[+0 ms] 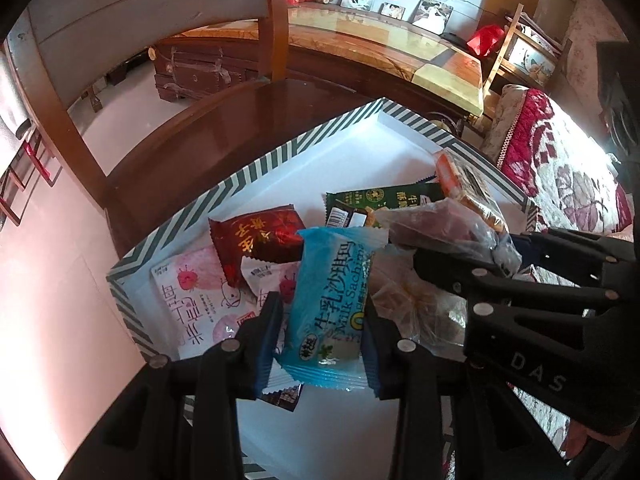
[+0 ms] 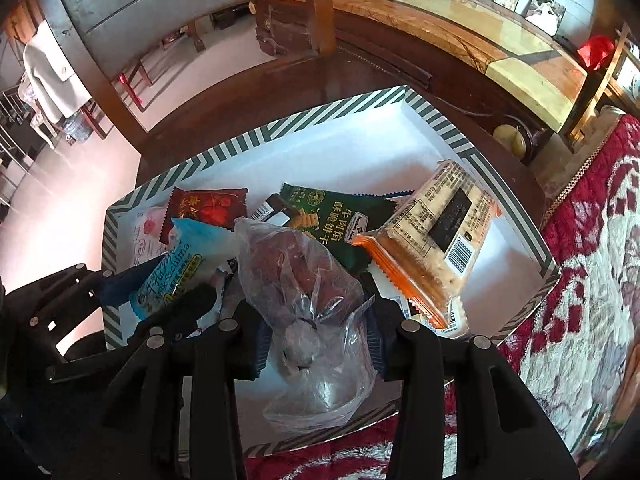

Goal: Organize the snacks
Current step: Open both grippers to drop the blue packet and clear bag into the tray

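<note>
On the dark wooden desk (image 1: 168,160) we see a striped box (image 1: 256,168). Our left tongs (image 1: 320,332) clench the blue snack packet (image 1: 332,296); at three o'clock, right tongs (image 2: 316,332) straddle a plastic bag (image 2: 296,276), grip unclear.

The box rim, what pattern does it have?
The box rim has dark green and white diagonal stripes, clearest in the right wrist view.

Blue packet (image 1: 332,304): glossy plastic film, crimped ends. Clear bag (image 2: 304,280): thin crinkled plastic. Box (image 2: 280,136): matt white card, striped rim. Table (image 1: 200,148): dark polished wood, reflective. Blanket (image 2: 580,280): fuzzy cloth. Grippers (image 1: 320,344): matt black plastic, metal pins.
</note>
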Demonstrator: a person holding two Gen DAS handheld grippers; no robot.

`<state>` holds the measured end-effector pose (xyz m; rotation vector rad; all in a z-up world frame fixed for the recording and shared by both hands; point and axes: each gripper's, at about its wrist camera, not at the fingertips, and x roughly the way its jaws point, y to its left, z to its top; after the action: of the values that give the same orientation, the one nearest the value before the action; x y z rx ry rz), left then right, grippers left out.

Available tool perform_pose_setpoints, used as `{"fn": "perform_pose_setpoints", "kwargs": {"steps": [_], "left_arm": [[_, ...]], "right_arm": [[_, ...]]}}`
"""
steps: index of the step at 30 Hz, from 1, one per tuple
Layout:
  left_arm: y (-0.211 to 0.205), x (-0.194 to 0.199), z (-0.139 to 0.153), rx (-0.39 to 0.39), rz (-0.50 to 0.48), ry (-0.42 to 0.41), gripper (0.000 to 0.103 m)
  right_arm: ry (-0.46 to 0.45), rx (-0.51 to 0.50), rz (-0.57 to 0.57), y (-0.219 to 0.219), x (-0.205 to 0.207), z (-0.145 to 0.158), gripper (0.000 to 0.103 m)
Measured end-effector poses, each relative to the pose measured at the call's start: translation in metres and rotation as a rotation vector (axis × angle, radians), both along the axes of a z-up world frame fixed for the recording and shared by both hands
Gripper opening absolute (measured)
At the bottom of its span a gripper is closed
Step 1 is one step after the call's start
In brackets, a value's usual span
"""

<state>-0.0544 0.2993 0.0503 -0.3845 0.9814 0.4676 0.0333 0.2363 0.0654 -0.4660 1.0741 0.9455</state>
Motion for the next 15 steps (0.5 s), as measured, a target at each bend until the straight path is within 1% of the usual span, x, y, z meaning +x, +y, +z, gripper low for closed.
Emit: {"fn": "perform_pose_setpoints", "kwargs": {"steps": [2, 3, 4, 7, 10, 15], "left_arm": [[0.000, 0.000, -0.001, 0.002, 0.005, 0.001, 0.046], [0.000, 0.000, -0.001, 0.000, 0.007, 0.003, 0.051], [0.000, 0.000, -0.001, -0.001, 0.009, 0.004, 0.057], [0.001, 0.000, -0.001, -0.008, 0.010, -0.001, 0.064], [0.001, -0.001, -0.001, -0.004, 0.014, -0.004, 0.068], [0.000, -0.002, 0.001, 0.005, 0.013, -0.008, 0.071]], "right_arm": [[0.008, 0.000, -0.004, -0.002, 0.000, 0.002, 0.047], [0.007, 0.002, -0.005, -0.002, -0.001, 0.002, 0.053], [0.004, 0.008, -0.004, -0.003, -0.002, 0.004, 0.054], [-0.007, 0.016, 0.001, -0.006, -0.006, 0.011, 0.054], [-0.009, 0.024, 0.006, -0.009, -0.010, 0.017, 0.054], [-0.009, 0.032, 0.001, -0.017, -0.016, 0.022, 0.054]]}}
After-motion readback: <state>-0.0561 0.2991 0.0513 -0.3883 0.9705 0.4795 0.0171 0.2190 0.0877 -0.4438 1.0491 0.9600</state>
